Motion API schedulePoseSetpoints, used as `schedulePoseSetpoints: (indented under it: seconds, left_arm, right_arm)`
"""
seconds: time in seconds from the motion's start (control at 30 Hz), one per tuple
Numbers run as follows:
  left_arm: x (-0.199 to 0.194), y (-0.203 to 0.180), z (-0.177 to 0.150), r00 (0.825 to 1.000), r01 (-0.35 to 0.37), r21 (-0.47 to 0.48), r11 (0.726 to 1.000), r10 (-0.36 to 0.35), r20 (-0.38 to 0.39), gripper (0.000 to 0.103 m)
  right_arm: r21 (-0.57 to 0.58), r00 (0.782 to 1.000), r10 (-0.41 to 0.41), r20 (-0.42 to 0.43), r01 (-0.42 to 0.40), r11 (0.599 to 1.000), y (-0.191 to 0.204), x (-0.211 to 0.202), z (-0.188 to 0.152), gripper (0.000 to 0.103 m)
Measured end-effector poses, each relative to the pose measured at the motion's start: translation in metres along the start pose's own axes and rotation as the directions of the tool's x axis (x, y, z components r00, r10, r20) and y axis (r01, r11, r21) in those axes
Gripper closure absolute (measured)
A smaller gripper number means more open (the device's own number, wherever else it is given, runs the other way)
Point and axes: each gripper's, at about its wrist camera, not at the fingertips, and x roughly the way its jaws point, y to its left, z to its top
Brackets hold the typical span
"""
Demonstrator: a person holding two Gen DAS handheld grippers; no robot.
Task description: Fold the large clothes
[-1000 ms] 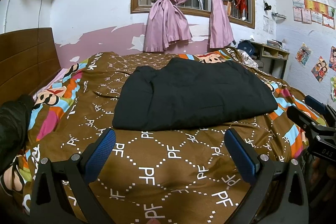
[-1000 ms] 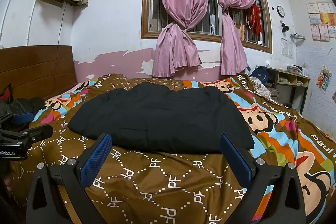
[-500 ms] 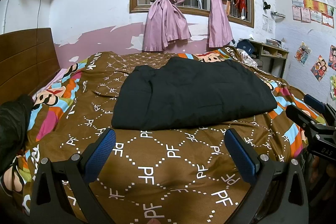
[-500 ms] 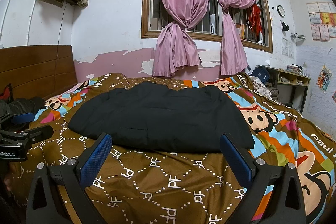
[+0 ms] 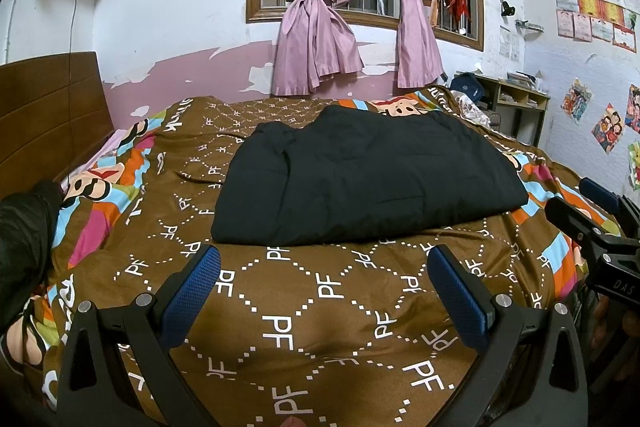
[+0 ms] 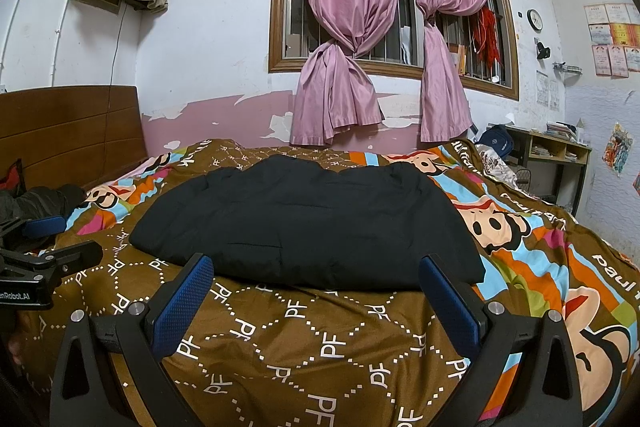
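Observation:
A large black garment [image 5: 360, 179] lies folded into a thick rectangle in the middle of the bed; it shows too in the right wrist view as the black garment [image 6: 312, 223]. My left gripper [image 5: 324, 283] hovers open over the brown quilt [image 5: 304, 327], short of the garment's near edge, nothing between its blue pads. My right gripper [image 6: 316, 291] is likewise open just before the garment's front edge. Each gripper appears at the edge of the other's view: the right gripper [image 5: 596, 211] and the left gripper [image 6: 44, 243].
A wooden headboard [image 5: 48, 115] stands at the left, with another dark garment [image 5: 24, 239] heaped beside it. Pink curtains [image 6: 360, 39] hang at the window behind the bed. A desk with shelves [image 6: 556, 155] sits at the right wall.

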Motion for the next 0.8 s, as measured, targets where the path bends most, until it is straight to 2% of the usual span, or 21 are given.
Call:
schedulePoseSetpoints:
  seconds: [0.8]
  left_arm:
    - [0.0008, 0.0005, -0.0005, 1.000, 0.000, 0.003, 1.000, 0.000, -0.001, 0.002]
  right_arm:
    - [-0.001, 1.000, 0.001, -0.001, -0.001, 1.000, -0.0004, 0.0002, 0.0011, 0.000]
